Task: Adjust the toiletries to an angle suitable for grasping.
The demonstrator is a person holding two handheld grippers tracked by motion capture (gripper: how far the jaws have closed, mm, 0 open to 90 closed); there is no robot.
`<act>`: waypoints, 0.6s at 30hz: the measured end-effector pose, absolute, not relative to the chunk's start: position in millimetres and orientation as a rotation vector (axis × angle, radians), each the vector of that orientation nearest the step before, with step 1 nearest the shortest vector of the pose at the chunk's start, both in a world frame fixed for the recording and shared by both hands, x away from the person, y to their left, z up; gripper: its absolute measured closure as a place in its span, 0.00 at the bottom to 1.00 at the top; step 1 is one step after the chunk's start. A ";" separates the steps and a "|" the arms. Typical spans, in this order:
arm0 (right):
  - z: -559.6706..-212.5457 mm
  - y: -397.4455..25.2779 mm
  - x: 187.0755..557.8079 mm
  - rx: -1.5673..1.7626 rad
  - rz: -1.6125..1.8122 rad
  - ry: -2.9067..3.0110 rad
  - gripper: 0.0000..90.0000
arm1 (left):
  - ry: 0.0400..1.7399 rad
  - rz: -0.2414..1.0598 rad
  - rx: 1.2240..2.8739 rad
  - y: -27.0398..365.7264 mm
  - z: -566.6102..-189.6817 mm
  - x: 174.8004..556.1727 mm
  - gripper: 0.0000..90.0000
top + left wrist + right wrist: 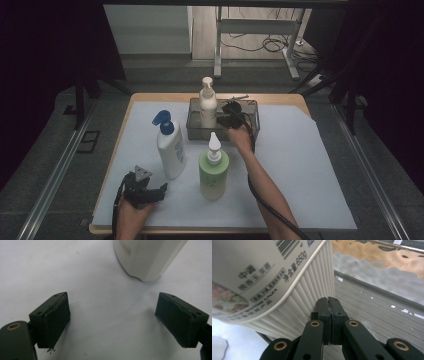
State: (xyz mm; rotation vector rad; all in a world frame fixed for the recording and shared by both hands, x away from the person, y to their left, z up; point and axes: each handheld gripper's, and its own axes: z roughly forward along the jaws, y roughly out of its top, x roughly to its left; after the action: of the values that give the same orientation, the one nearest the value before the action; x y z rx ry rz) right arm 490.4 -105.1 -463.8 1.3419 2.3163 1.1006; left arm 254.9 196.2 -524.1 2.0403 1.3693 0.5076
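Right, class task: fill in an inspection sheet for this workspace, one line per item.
Surface: white sheet over a wooden table.
Job's things: cream pump bottle upright in the clear tray.
Clutter: white bottle with blue sprayer and green bottle upright on the sheet.
Grippers: right gripper jaws closed beside the cream bottle, gripping nothing; left gripper jaws wide apart, near the white bottle's base.
Cables: black cable along the right forearm; loose cables on the floor behind.
Surroundings: dark curtains, metal frame legs.

High view: above, looking forward-down over table (300, 165). Gripper views: close, along own jaws, sharing its bottles and white sheet (100, 302).
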 end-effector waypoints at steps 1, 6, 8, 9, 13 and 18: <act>-463.9 -104.5 490.3 1.344 1.097 2.317 0.98 | 1.370 0.508 2.040 196.2 -524.2 254.9 0.13; -463.9 -100.0 490.1 1.343 1.102 2.325 0.98 | 1.370 0.508 2.040 196.2 -524.2 255.0 0.13; -463.7 -98.6 490.2 1.341 1.098 2.328 0.98 | 1.370 0.508 2.040 196.2 -524.2 255.0 0.13; -463.7 -97.3 490.1 1.341 1.102 2.332 0.98 | 1.369 0.508 2.041 196.2 -524.1 255.0 0.13; -464.2 -93.6 490.2 1.333 1.110 2.342 0.98 | 1.369 0.508 2.041 196.2 -524.1 255.0 0.13; -464.6 -88.4 490.0 1.316 1.109 2.366 0.98 | 1.369 0.508 2.040 196.2 -524.2 254.9 0.13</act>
State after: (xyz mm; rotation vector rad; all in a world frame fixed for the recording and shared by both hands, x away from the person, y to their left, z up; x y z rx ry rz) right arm 490.0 -88.4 -464.6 1.3162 2.3655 1.1095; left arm 254.9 196.2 -524.2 2.0399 1.3692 0.5076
